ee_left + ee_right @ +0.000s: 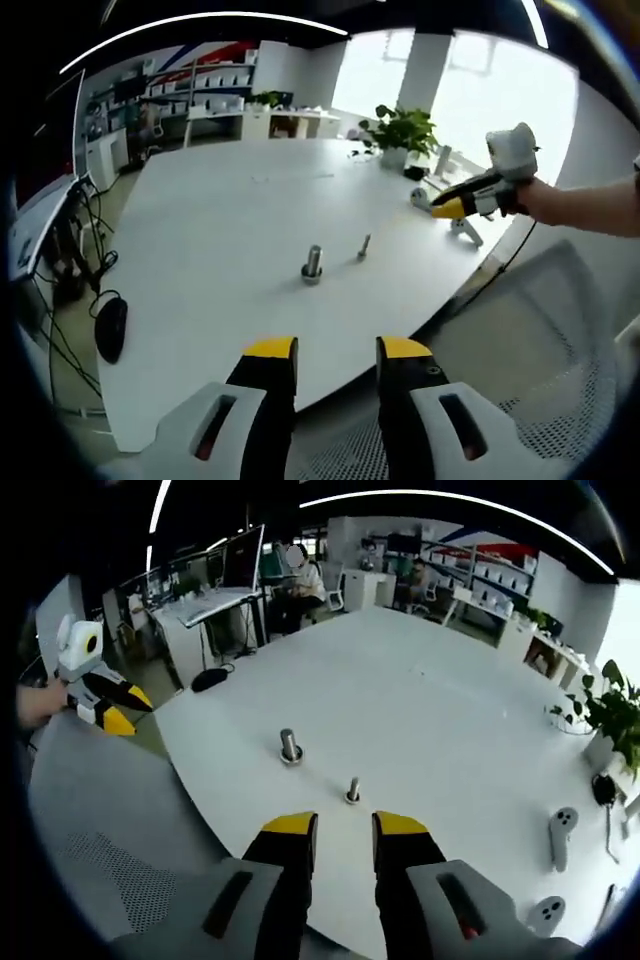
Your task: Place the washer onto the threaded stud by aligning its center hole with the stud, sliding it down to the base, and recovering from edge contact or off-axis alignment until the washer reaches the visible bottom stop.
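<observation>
Left gripper (336,360) held back off the near edge of the white worktop (230,220), jaws spread with nothing between them. Right gripper (345,840) likewise poised over the worktop edge, jaws apart and empty. In the left gripper view, seen standing on the worktop: a stubby threaded stud (312,265) on a wider base, and just to its right, apart from it, a slimmer bolt (364,246) upright on its head. Same pair caught in the right gripper view, the stud (290,747) farther out and to the left, the slim bolt (352,791) nearer, just ahead of the jaw tips. Washer too small to single out; could not tell whether one already sat at the stud's base. Right gripper (455,206) also visible at the right of the left gripper view, held in a hand (545,200) above the worktop's far edge. Potted plant (400,132) at the back, black mouse (110,328) on a lower desk, mesh chair (540,340) near the jaws. Two white controllers (563,832) lying at the worktop's right side.
</observation>
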Available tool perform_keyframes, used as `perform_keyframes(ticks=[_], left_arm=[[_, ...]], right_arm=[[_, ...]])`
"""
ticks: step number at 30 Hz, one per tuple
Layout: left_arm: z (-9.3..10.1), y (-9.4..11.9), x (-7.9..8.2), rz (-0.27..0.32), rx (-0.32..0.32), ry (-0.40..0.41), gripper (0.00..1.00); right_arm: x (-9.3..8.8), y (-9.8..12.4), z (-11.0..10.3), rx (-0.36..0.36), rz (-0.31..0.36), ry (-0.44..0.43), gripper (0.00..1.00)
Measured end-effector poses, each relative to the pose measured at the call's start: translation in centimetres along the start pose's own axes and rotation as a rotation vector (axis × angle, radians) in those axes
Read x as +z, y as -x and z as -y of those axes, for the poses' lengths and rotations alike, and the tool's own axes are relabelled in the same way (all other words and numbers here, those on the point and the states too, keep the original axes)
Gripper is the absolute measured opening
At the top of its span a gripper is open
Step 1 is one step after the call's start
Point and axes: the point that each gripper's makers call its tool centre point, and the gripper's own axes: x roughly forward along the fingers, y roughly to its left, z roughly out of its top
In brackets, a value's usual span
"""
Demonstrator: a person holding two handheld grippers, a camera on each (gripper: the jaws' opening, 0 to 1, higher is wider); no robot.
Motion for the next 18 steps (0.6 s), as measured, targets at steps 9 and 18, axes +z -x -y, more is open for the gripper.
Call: perform_keyframes(ticks=[9, 18], left_arm=[[0.1, 0.1, 0.2, 0.009, -0.004, -0.004, 0.30], [0.3, 0.1, 0.2, 0.006, -0.012, -0.010, 0.31]], right_arm=[[-0.9, 2.0, -1.4, 0.002, 0.015, -0.025, 0.26], [-2.6, 3.2, -1.1, -0.013, 0.012, -0.081, 0.26]])
